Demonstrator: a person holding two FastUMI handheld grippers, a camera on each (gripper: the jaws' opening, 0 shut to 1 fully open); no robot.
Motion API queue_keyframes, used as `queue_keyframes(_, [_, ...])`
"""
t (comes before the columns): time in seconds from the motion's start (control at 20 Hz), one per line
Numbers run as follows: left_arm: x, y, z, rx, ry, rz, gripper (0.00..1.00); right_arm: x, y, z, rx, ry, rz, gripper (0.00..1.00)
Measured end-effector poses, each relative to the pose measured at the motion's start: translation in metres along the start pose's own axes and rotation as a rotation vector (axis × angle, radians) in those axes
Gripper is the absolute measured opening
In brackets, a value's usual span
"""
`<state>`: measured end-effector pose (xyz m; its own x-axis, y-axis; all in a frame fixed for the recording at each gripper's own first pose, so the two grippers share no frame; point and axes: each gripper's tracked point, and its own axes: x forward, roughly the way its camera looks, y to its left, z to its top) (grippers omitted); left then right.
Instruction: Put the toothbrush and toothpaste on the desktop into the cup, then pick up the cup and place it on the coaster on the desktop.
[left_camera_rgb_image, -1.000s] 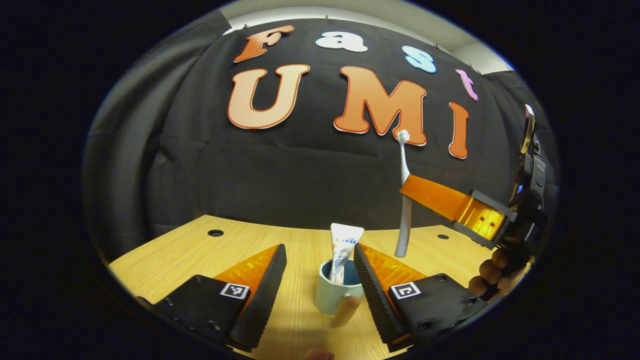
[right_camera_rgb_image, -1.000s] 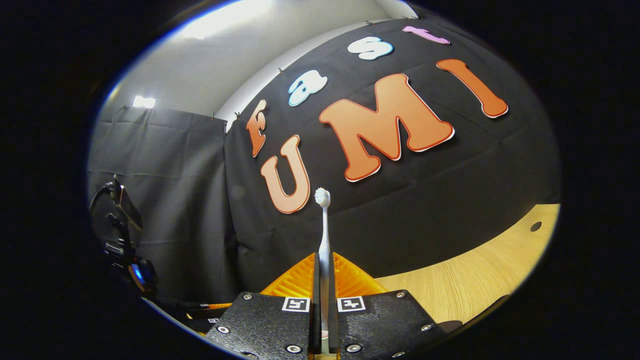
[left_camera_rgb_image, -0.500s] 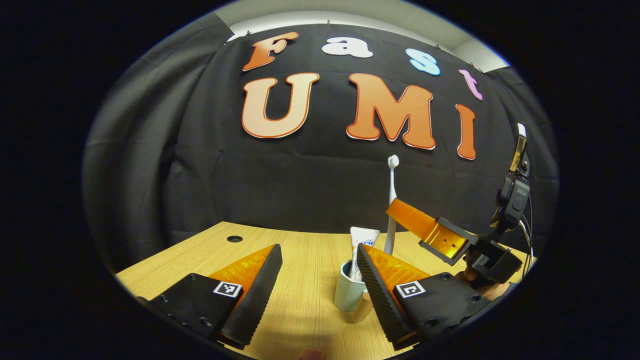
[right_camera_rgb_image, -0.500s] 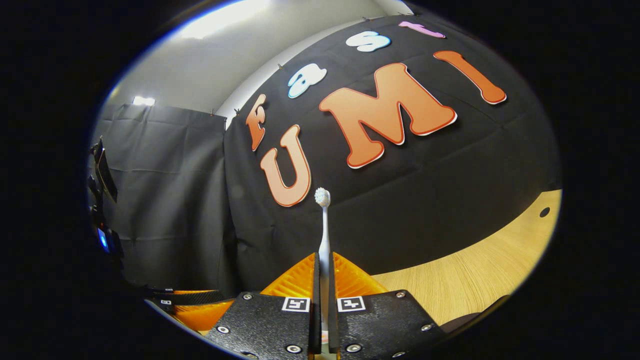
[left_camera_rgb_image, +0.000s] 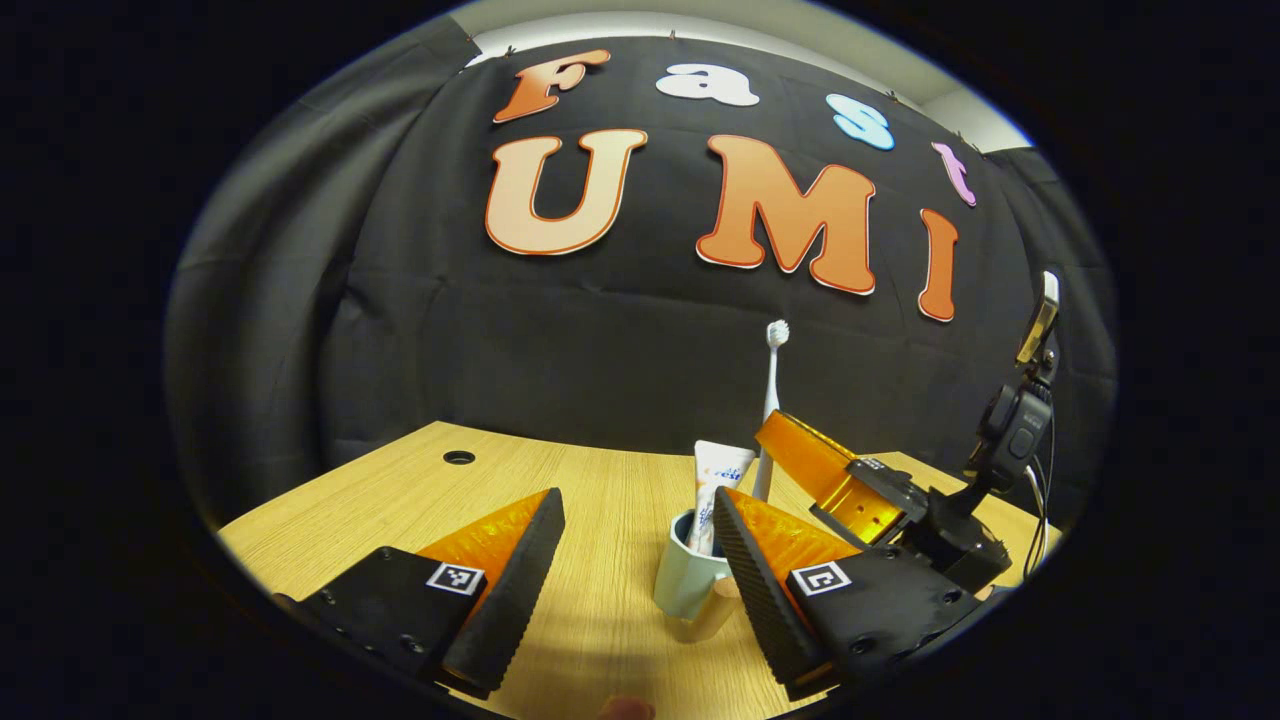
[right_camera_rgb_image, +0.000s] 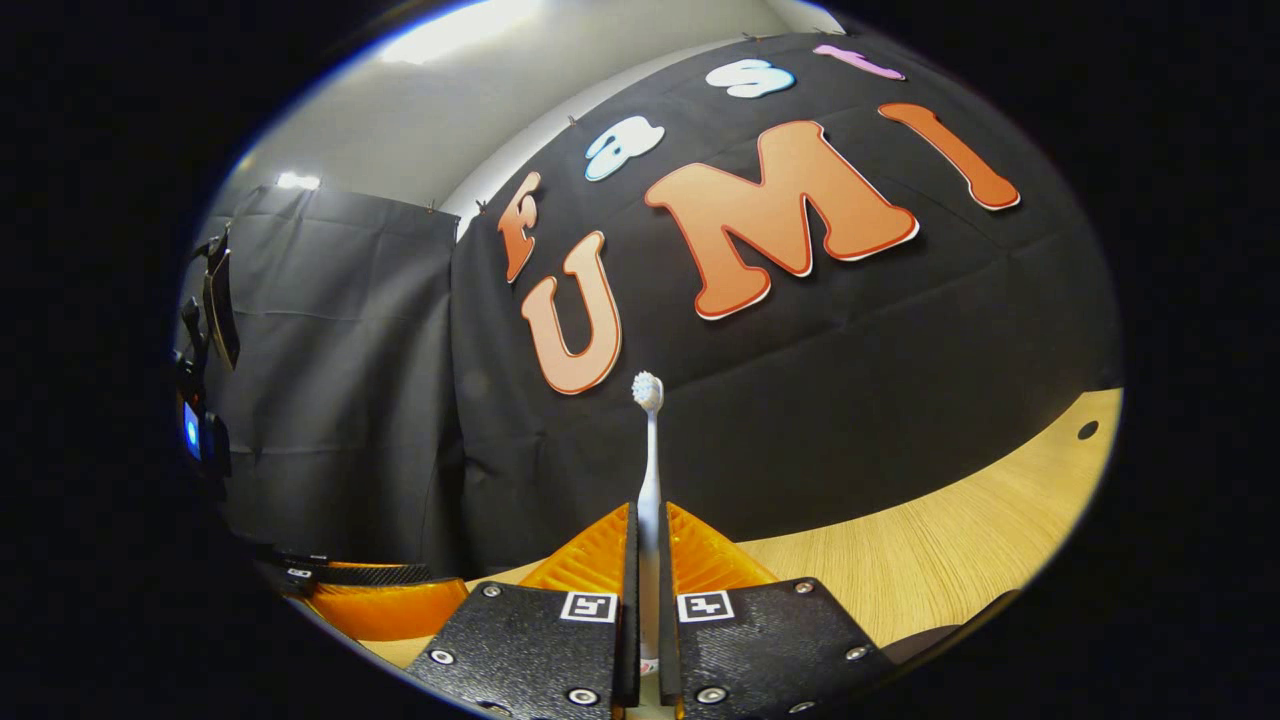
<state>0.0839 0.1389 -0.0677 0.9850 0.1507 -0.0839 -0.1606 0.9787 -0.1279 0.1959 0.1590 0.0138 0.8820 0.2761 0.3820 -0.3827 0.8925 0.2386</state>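
Lowered toward the cup (left_camera_rgb_image: 685, 585) holding toothpaste (left_camera_rgb_image: 715, 490), right jaws clamp the toothbrush (right_camera_rgb_image: 648, 470), seemingly not inside; left jaws gape.

- the lower end of the toothbrush (right_camera_rgb_image: 648, 470) is hidden between the fingers of the right gripper (right_camera_rgb_image: 648, 600), so its tip cannot be seen.
- in the left gripper view, the right side of the cup (left_camera_rgb_image: 684, 585) is covered by the left gripper (left_camera_rgb_image: 632, 570) finger just beside it.
- the bottom of the toothpaste (left_camera_rgb_image: 714, 495) is inside the cup, out of sight.
- the toothbrush handle passes behind the right gripper there; if it reaches the cup, i cannot tell.
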Motion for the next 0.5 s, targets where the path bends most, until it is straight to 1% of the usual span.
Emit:
queue_keyframes(0.15, [0.000, 0.002, -0.001, -0.002, 0.006, 0.009, 0.96, -0.003, -0.003, -0.004, -0.007, 0.014, -0.009, 0.08])
queue_keyframes(0.3, [0.006, -0.010, -0.008, -0.054, 0.062, -0.044, 0.96, -0.010, -0.008, 0.002, -0.021, 0.009, -0.020, 0.11])
queue_keyframes(0.5, [0.012, -0.011, -0.008, -0.090, 0.139, -0.067, 0.96, -0.022, -0.015, 0.024, -0.033, -0.013, -0.027, 0.12])
